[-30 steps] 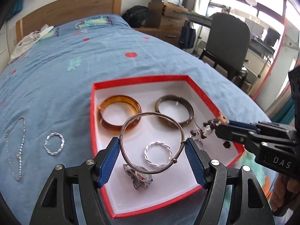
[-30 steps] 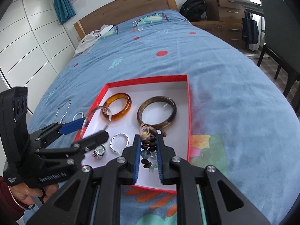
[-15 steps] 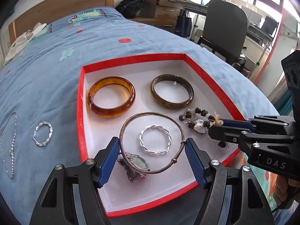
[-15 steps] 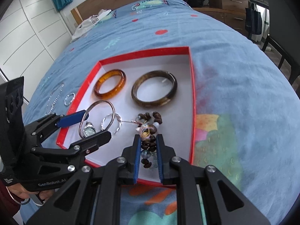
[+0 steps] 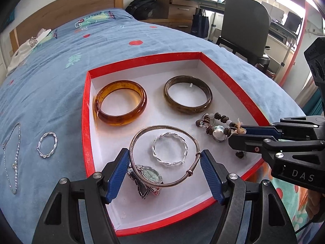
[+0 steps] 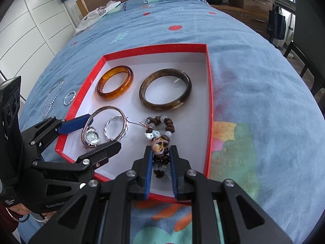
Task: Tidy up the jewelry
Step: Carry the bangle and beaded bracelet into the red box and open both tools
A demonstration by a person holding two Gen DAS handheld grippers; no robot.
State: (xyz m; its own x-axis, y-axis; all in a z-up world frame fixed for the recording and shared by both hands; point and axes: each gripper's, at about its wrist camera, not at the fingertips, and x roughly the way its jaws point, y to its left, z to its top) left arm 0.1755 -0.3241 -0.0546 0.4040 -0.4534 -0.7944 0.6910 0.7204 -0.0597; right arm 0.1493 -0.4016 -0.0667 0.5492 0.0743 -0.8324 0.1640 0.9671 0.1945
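A red box with a white floor lies on the blue bed; it also shows in the right wrist view. In it lie an amber bangle, a dark bangle, a twisted silver bracelet and a watch. My left gripper is shut on a thin metal bangle low over the watch. My right gripper is shut on a brown bead bracelet, whose far end rests on the box floor.
A second twisted silver bracelet and a thin chain necklace lie on the bed left of the box. A white garment lies near the wooden headboard. A chair and desk stand beyond the bed's right edge.
Both grippers came lower and closer over the box. The bead bracelet, hanging before, now has its end lying on the box floor. The thin bangle stays gripped.
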